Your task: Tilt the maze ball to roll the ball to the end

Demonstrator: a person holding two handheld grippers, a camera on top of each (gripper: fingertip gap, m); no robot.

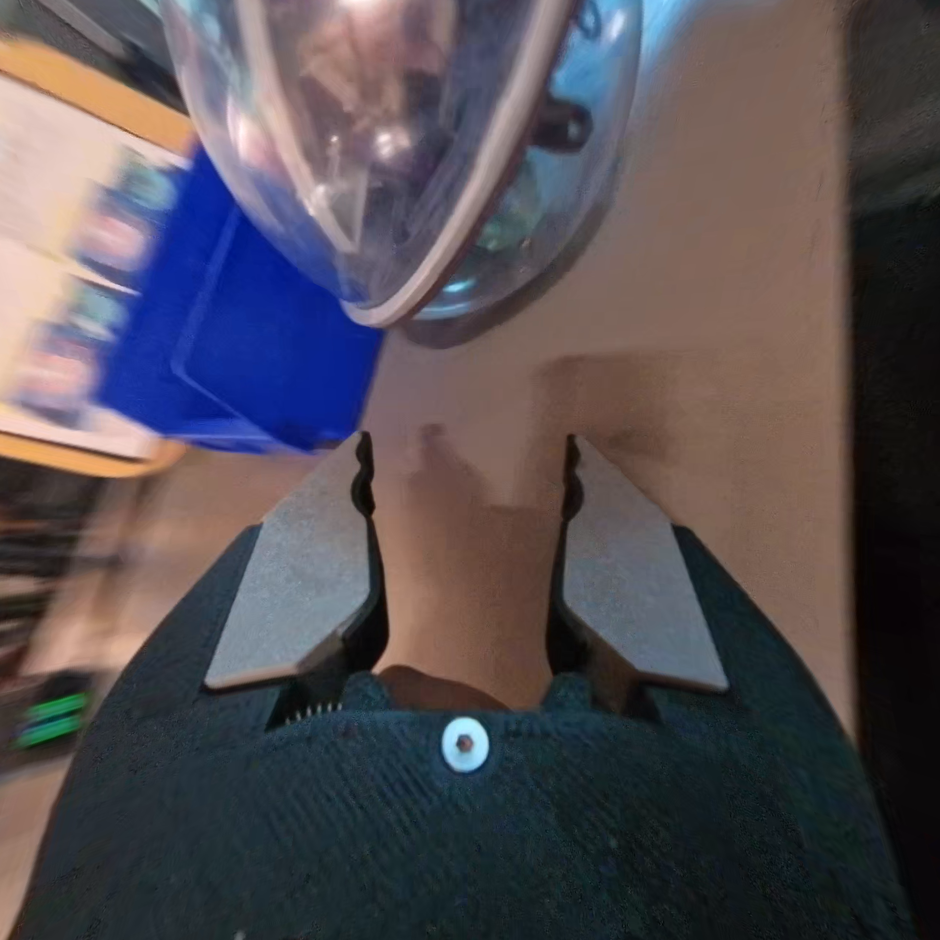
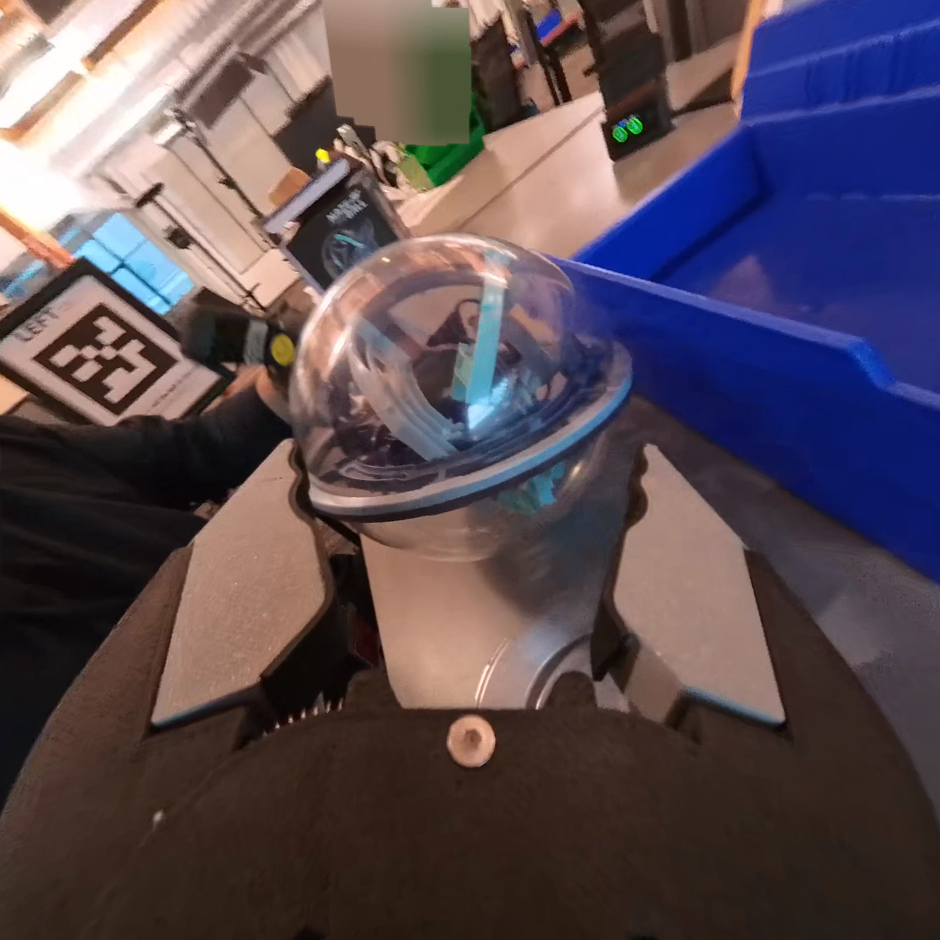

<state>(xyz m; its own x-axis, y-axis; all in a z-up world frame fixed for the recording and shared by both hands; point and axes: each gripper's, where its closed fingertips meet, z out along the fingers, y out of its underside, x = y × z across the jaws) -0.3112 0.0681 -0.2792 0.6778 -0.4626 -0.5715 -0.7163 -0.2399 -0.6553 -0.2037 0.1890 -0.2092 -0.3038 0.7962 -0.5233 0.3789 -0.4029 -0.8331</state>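
One clear domed maze ball (image 2: pixel 458 386) (ridged equator) seemingly gripped by right tool (image 2: pixel 468 488).

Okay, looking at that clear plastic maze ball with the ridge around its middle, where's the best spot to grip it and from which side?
Grip the clear plastic maze ball across its widest part, just under the protruding equator rim, coming from the side facing away from the blue plastic bin. The smooth dome would likely slip; the rim gives pads a ledge.

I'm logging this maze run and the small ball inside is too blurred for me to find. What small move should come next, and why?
Probably hold steady briefly. The right gripper grips the clear maze ball tilted beside the blue bin, and both views are smeared. The left gripper stands open and empty above the table. Once the small ball shows, tilt gently.
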